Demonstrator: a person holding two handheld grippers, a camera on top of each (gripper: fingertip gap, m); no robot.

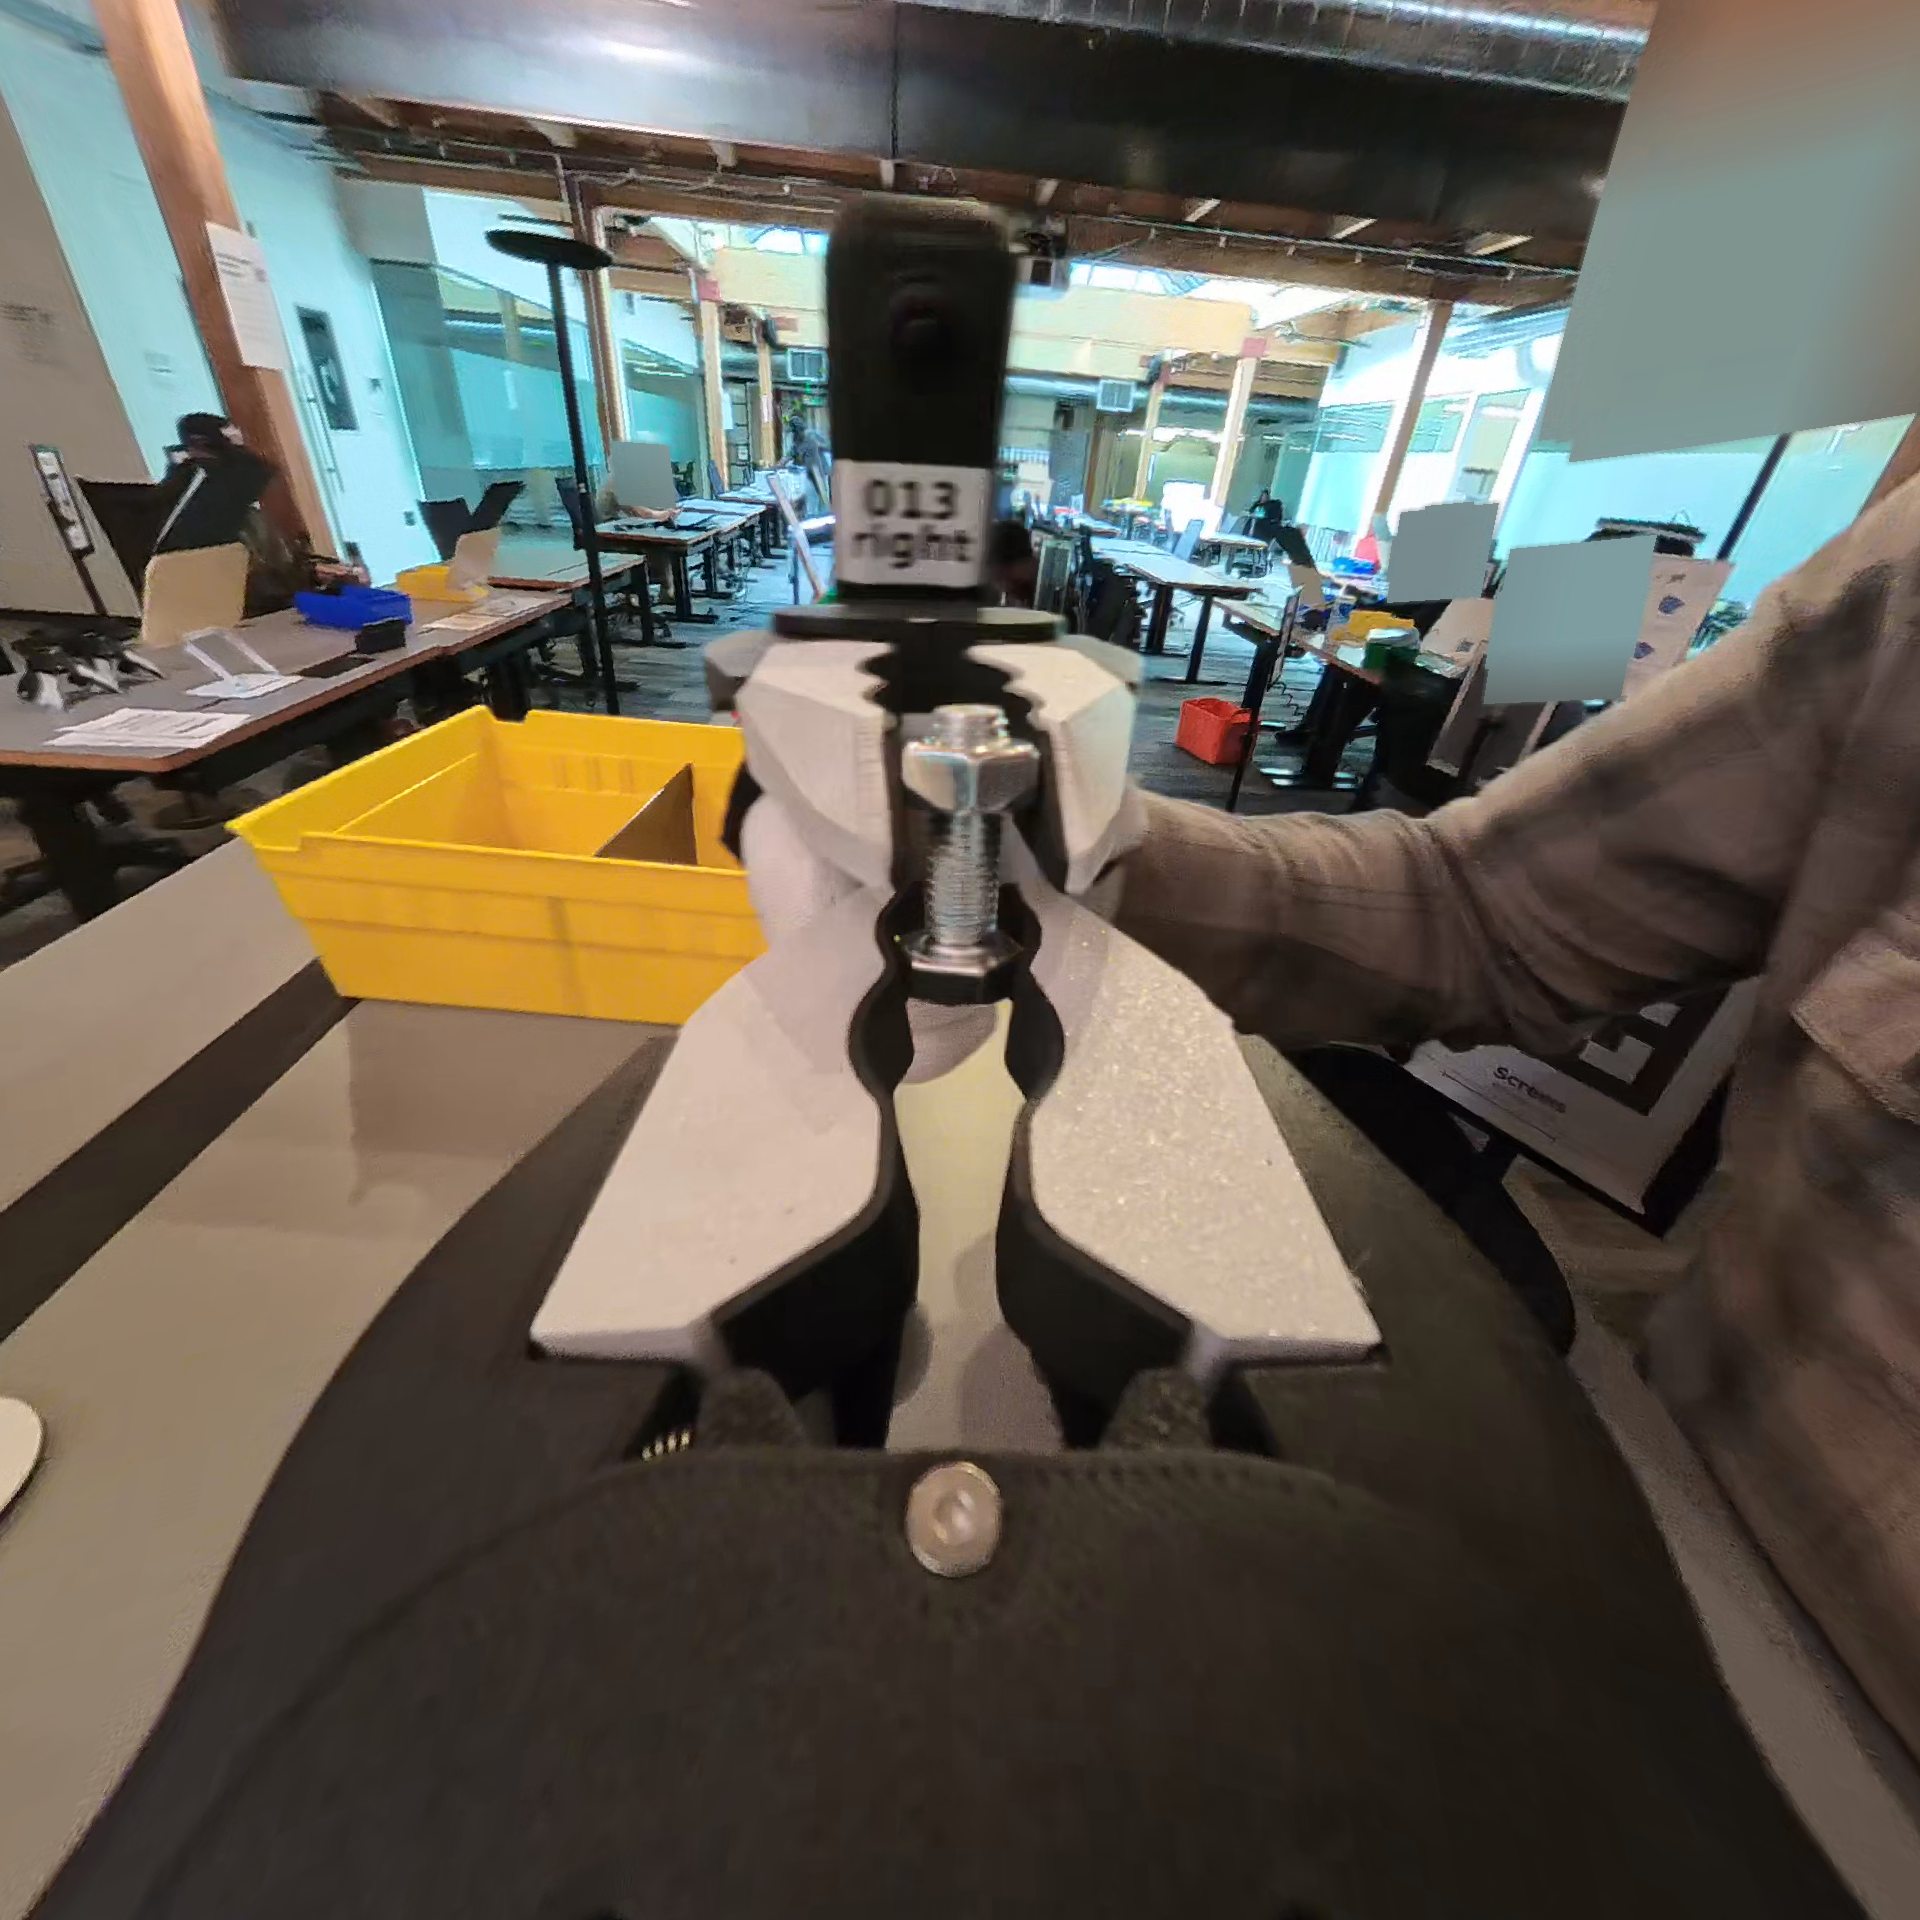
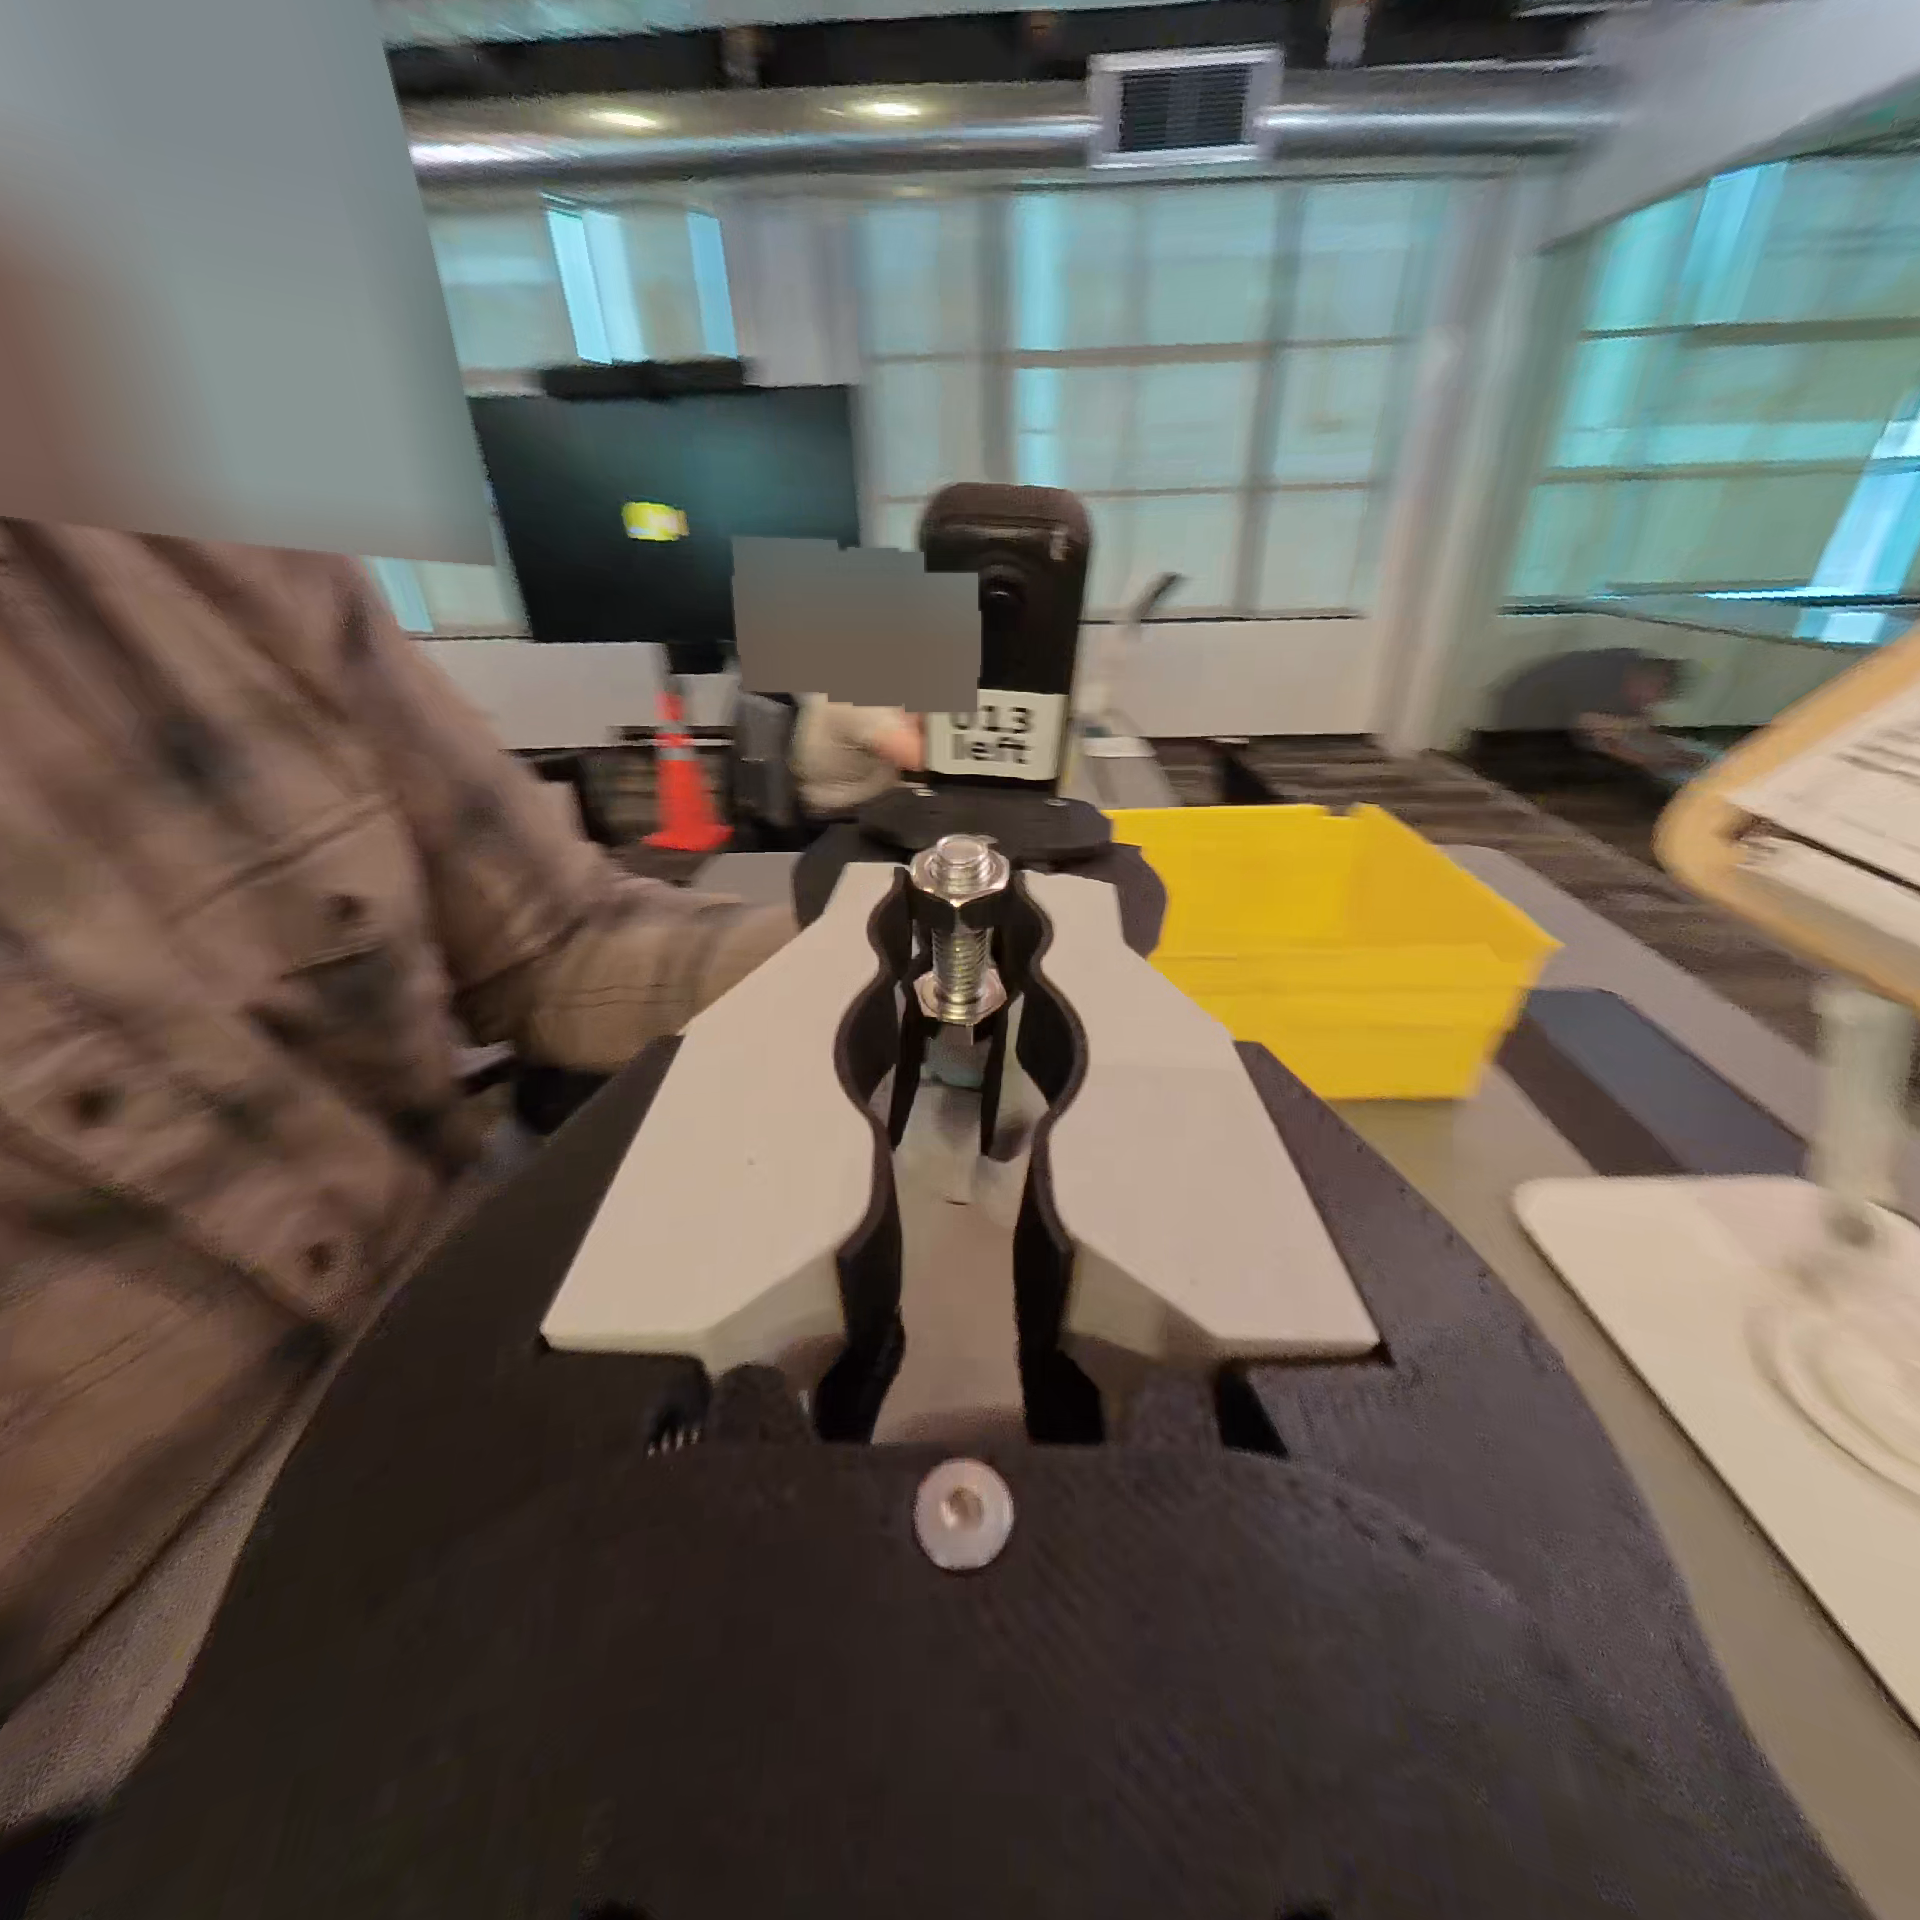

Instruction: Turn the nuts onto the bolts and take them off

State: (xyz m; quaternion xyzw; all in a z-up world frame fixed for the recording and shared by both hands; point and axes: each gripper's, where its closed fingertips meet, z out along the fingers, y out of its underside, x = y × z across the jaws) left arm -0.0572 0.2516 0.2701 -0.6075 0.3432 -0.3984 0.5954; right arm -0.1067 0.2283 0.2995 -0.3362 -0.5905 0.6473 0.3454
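A silver bolt (image 1: 964,873) stands upright above the grey table (image 1: 312,1195), held between both grippers, which face each other. My left gripper (image 1: 961,966) is shut on the bolt's hex head (image 1: 958,956) at the lower end. My right gripper (image 2: 956,899) is shut on the hex nut (image 2: 956,902) near the top, and the thread tip pokes out above it. The nut (image 1: 971,774) and the right gripper's grey fingers (image 1: 1086,769) also show in the left wrist view. The bolt shank (image 2: 958,961) and head (image 2: 961,1003) show between the right gripper's fingers.
An open yellow bin (image 1: 499,862) stands on the table behind the grippers; it also shows in the right wrist view (image 2: 1330,956). A white stand base (image 2: 1714,1299) carrying a clipboard (image 2: 1829,790) is on the right there. A person's sleeve (image 1: 1455,894) reaches in. One gripper's finger ends stand about 5 cm off the other's.
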